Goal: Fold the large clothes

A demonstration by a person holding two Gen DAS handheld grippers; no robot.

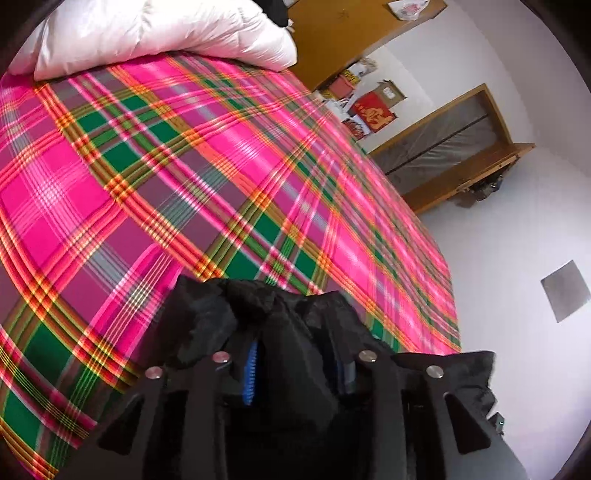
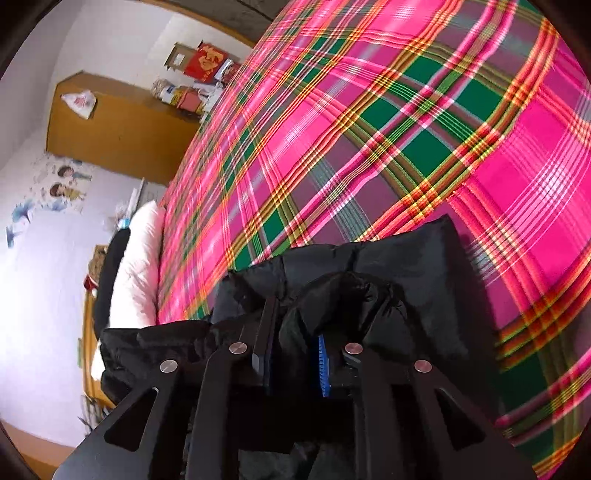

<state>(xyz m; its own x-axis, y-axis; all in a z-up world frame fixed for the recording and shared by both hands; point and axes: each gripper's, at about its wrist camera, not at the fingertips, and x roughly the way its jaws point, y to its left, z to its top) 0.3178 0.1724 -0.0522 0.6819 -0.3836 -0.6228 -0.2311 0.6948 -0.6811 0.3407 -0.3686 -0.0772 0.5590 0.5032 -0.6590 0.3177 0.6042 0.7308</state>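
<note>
While the bulky black padded jacket [image 1: 280, 325] hangs bunched above the pink-and-green plaid bedspread [image 1: 177, 177], the left gripper [image 1: 295, 373] and right gripper [image 2: 295, 358] each pinch a fold of it. Folding appears barely begun; laying flat remains. A white quilted duvet [image 1: 155, 33] lies at the bedspread's far end, a wooden cabinet [image 1: 351, 33] beyond.

The jacket [image 2: 388, 273] hangs above the bedsheet [image 2: 369, 129], with the pillow [image 1: 155, 33] lying at the bed's far end.
</note>
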